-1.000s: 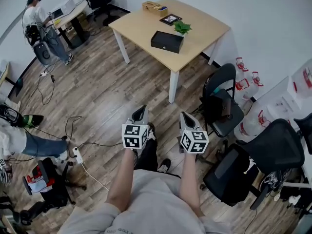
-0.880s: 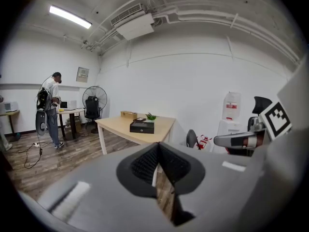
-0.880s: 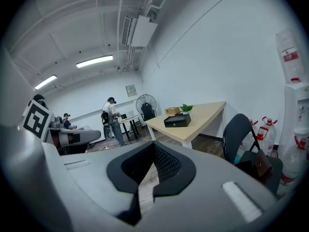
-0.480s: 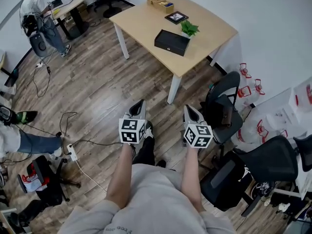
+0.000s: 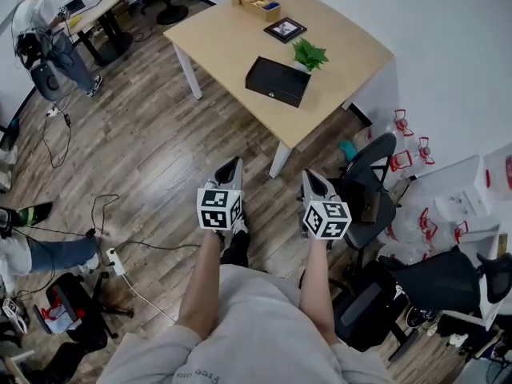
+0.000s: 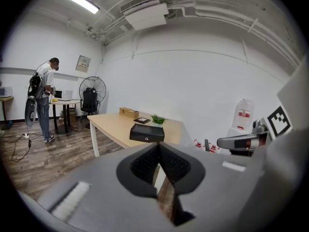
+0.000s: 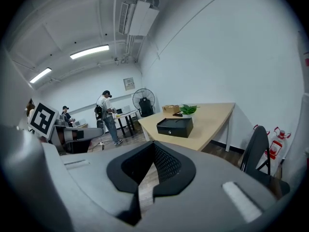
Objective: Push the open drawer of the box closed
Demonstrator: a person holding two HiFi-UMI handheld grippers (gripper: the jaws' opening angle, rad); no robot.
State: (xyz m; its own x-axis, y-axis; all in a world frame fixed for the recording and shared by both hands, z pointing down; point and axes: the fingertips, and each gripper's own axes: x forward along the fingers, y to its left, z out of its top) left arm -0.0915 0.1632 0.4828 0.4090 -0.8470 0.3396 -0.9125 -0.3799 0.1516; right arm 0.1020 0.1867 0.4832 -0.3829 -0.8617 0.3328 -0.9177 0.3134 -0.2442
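On the table [image 5: 232, 34] well ahead of you sits the box [image 5: 278, 81], its knob side facing you. Your left gripper [image 5: 231, 169] and right gripper [image 5: 311, 179] hang at waist height, jaws pressed together and empty. That looks sensible, since a push wants a blunt tip.

The head view looks steeply down on the left tool [image 5: 231, 166], the right tool [image 5: 311, 178] and the worktop [image 5: 232, 34] at upper centre, while each tool view faces that worktop level, seemingly from well away.
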